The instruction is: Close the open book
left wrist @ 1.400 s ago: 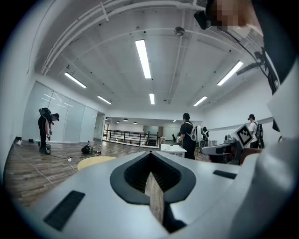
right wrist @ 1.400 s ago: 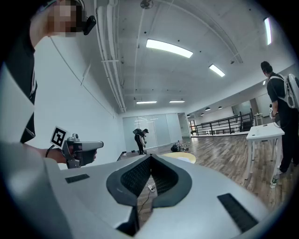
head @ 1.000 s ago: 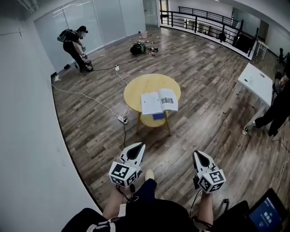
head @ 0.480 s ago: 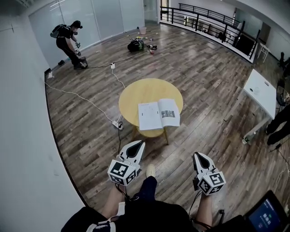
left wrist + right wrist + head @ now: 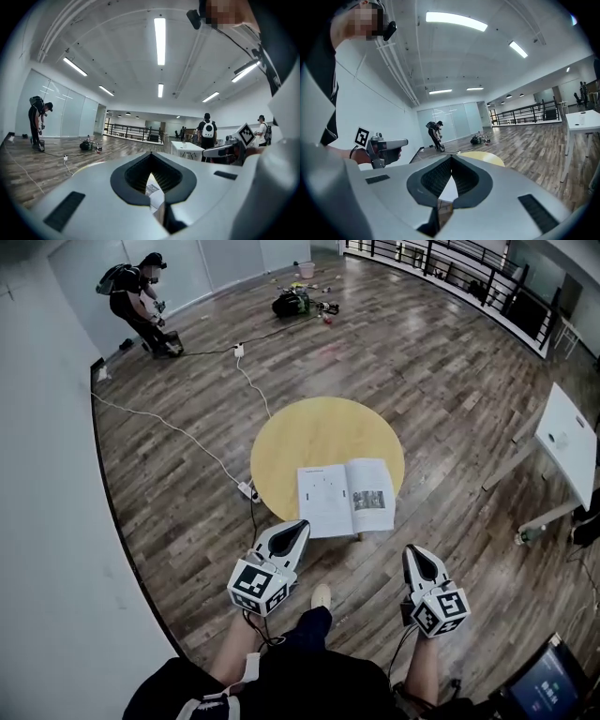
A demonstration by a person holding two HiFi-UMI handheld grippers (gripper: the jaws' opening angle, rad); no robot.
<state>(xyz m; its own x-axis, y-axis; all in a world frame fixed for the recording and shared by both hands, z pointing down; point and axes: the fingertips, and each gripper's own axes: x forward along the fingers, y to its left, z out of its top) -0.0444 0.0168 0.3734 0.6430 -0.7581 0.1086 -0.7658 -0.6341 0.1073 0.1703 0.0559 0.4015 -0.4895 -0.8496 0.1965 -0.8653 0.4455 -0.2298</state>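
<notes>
An open book (image 5: pixel 345 496) lies flat, pages up, at the near edge of a round yellow table (image 5: pixel 319 432). My left gripper (image 5: pixel 302 525) is shut and empty, its tip just short of the book's near left corner. My right gripper (image 5: pixel 410 551) is also shut and empty, lower right of the book and apart from it. In the left gripper view the left gripper (image 5: pixel 150 154) points level, and a strip of the book's page (image 5: pixel 153 188) shows through the gap. The right gripper (image 5: pixel 451 158) likewise frames a white page (image 5: pixel 449 191), with the table (image 5: pixel 487 158) behind.
A cable and power strip (image 5: pixel 247 490) lie on the wood floor left of the table. A person (image 5: pixel 136 298) crouches far back left, bags (image 5: pixel 292 304) sit beyond. A white table (image 5: pixel 572 437) stands at right, a laptop (image 5: pixel 548 685) at bottom right.
The table and book have come much closer in the head view. Both grippers advanced toward them side by side and stayed shut.
</notes>
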